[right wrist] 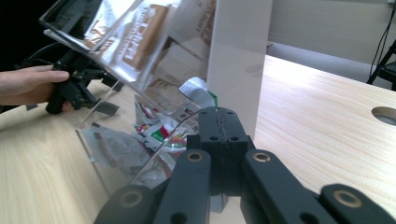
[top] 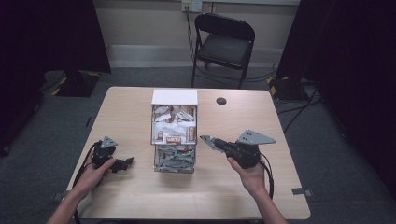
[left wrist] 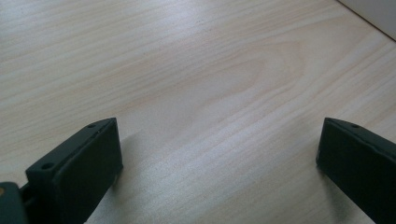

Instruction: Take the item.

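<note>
While a silver sachet [right wrist: 198,89] is pinched between the closed jaws of the right gripper [top: 207,139], that gripper is held just to the right of the clear dispenser box [top: 174,135], level with its lower tray. More sachets [top: 173,122] are stacked inside the box. To the left of the box, apart from it, the left gripper [top: 129,161] is rested on the wooden table [top: 243,186] with its jaws spread wide and nothing between them.

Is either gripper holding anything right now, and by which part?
The right gripper is shut on a silver sachet, pinching its lower end beside the clear dispenser. The left gripper is open over the table, holding nothing.
</note>
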Motion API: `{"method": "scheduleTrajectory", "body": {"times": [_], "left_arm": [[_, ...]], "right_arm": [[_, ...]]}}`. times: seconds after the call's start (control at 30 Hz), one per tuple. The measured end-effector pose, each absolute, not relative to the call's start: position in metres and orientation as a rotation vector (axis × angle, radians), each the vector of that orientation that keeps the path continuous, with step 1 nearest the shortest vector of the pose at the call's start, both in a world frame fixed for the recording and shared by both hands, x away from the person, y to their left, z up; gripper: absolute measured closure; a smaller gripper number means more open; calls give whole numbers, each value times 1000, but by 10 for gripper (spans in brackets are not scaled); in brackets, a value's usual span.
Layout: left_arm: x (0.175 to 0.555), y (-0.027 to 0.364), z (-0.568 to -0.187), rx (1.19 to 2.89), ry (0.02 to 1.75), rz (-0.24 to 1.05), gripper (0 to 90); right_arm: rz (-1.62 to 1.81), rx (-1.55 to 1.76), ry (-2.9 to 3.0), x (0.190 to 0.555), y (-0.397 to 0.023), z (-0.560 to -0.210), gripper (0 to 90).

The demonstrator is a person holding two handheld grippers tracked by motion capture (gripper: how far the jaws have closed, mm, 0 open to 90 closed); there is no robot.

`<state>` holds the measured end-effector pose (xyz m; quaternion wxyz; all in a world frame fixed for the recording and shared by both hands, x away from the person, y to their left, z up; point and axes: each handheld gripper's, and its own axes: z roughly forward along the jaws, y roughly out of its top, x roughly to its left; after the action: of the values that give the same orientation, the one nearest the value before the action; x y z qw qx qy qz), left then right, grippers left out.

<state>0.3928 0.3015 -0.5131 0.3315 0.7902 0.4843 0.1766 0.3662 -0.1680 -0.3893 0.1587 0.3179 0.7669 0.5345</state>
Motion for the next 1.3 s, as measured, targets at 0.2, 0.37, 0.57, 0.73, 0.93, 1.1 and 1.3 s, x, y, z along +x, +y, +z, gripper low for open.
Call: {"method": "scheduleTrajectory", "body": {"times": [0.2,0.37,0.57,0.73,0.93,1.1,1.3], "left_arm": [[393,302,-513,2066,1266,462,0],[393,302,-513,2065,1266,462,0],[393,302,-513,2065,1266,461,0],[393,302,-513,2065,1265,462,0],[393,302,-513,2066,1266,461,0],[393,302,-513,2065,1266,462,0],[393,302,-513,2065,1266,462,0]], "right_arm": [[1512,935,2191,377,-169,-395,900],[1499,962,2190,386,-170,-399,900],[1474,996,2195,396,-172,-407,900],[1439,1011,2205,402,-173,-412,900],[1417,1037,2206,410,-178,-418,900],[1404,1065,2198,415,-185,-423,900],[1382,1082,2203,419,-188,-429,900]]}}
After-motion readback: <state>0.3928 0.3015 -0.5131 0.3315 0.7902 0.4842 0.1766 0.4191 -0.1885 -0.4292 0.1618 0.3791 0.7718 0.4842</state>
